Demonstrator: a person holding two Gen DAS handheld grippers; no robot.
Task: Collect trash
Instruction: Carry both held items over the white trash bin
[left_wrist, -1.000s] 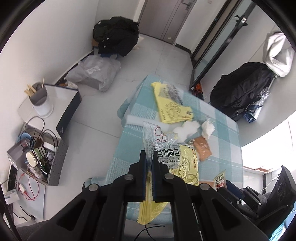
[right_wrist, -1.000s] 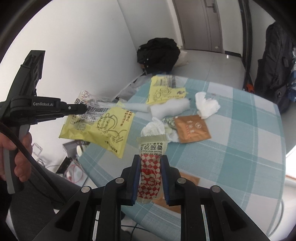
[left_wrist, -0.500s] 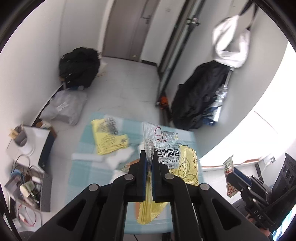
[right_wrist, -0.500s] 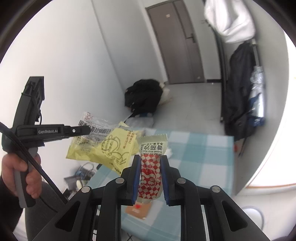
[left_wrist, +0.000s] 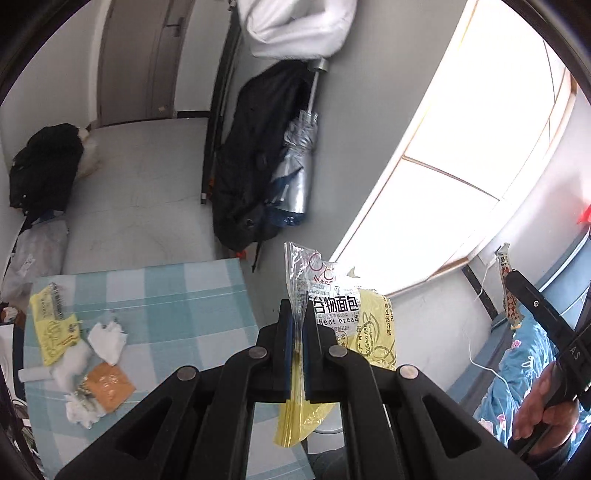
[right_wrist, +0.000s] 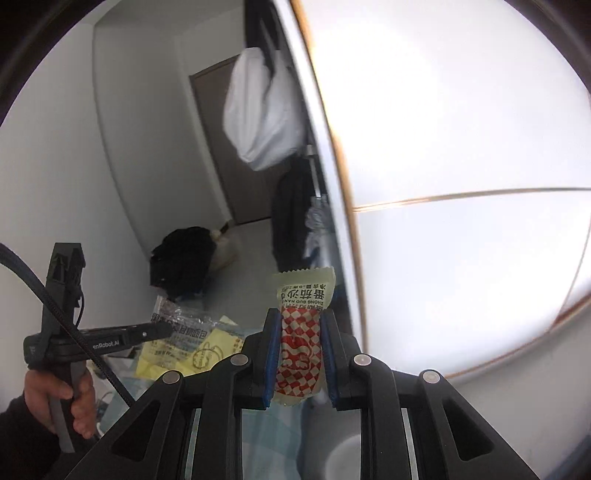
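Left gripper (left_wrist: 297, 332) clamped tight on the thin edge of a clear-and-yellow plastic bread bag (left_wrist: 343, 325), bag hanging off the table edge. Right gripper (right_wrist: 300, 354) pinching a red-checked ketchup sachet (right_wrist: 300, 343) across its width, jaws narrow. Both items airborne, clear of the teal-checked tablecloth (left_wrist: 177, 295). White bin rim (right_wrist: 343, 454) seems to sit below right. Advice: keep both grips firm, get directly over the bin, drop low. Tissues and orange packet (left_wrist: 109, 386) remain.
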